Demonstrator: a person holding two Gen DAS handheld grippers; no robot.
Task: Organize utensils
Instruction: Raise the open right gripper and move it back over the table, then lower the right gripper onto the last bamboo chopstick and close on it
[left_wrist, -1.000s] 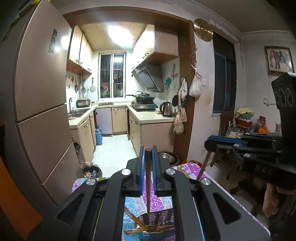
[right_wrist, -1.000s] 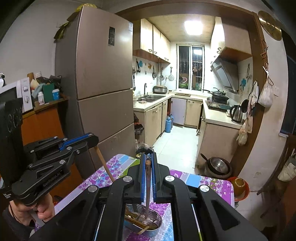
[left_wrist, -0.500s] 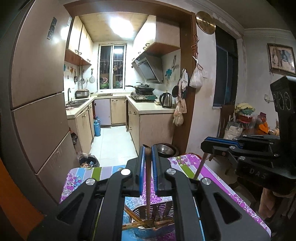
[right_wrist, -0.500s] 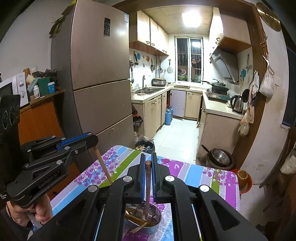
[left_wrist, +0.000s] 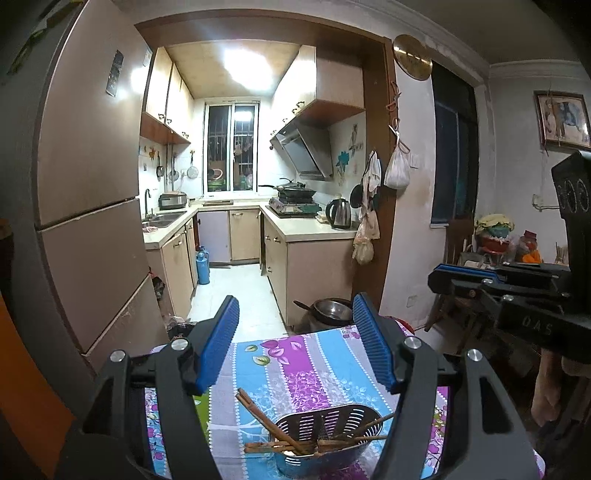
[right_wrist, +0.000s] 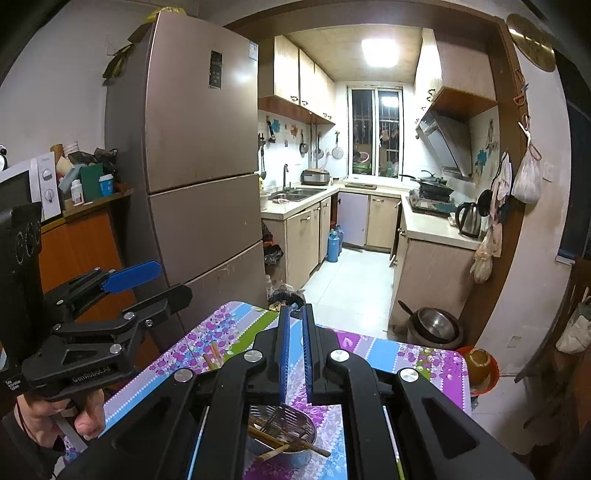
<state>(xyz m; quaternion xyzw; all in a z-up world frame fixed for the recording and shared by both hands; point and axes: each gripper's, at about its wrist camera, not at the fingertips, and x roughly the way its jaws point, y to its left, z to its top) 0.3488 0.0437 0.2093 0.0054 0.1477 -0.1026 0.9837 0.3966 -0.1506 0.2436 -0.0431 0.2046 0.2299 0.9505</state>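
Looking down, near first:
Basket: one metal utensil basket (left_wrist: 325, 439) sits on the floral tablecloth (left_wrist: 295, 369) just below my jaws.
Chopsticks: several brown chopsticks (left_wrist: 280, 432) lean in it, tips over the rim; I cannot count them exactly.
Left gripper (left_wrist: 295, 347): released, jaws just opened, nothing between them.
Right gripper (right_wrist: 295, 350): clenched nearly shut, nothing visibly held.
Room: bare cloth beyond the basket up to the far table edge; fridge (right_wrist: 192, 147) near the left corner.
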